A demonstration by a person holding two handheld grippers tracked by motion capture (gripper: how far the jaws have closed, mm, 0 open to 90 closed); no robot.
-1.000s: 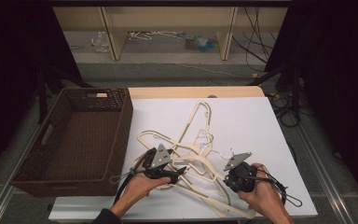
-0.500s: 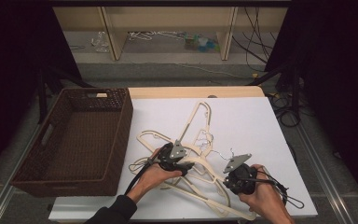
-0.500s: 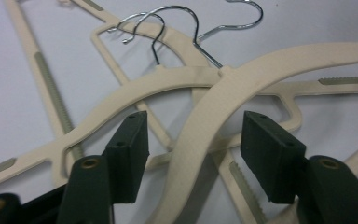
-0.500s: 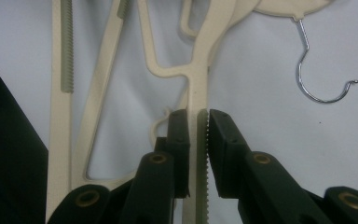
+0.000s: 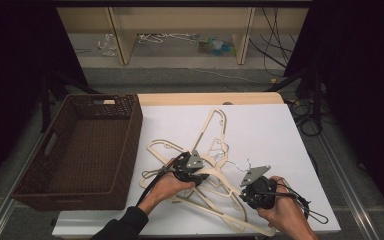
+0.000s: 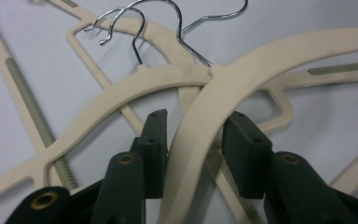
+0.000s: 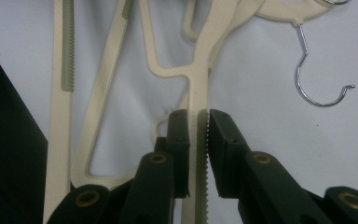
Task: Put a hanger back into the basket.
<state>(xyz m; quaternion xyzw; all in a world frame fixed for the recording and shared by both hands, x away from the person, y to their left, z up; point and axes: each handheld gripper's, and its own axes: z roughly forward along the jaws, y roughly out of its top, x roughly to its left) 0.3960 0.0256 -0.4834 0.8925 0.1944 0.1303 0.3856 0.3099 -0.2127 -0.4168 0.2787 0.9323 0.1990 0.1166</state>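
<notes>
A tangle of cream plastic hangers (image 5: 207,165) with wire hooks lies on the white table top (image 5: 280,135), near the person's edge and just right of the brown wicker basket (image 5: 80,150). Both grippers work in this heap.

In the left gripper view, one broad curved hanger arm (image 6: 200,126) runs up between the two black jaws. The arm lies against the left pad, while a narrow gap shows between it and the right pad. The jaws have just been closing around it, and they stand part-way shut with the arm between them; whether both pads already press on it cannot be told for sure. Beyond the jaws this arm crosses over a second hanger (image 6: 121,88), and three wire hooks (image 6: 140,28) overlap just above the crossing. In the high view the left gripper (image 5: 187,167) sits over the middle of the heap, the hand gripping it from behind.

In the right gripper view, a thin bar of another hanger (image 7: 198,93), with a toothed edge, stands upright between the jaws, which have closed onto it from both sides, the pads tight on the bar. To the left lie two more hanger bars (image 7: 63,93), and a single wire hook (image 7: 317,84) rests on the table to the right. In the high view the right gripper (image 5: 255,187) sits at the heap's right end, well apart from the basket.
</notes>
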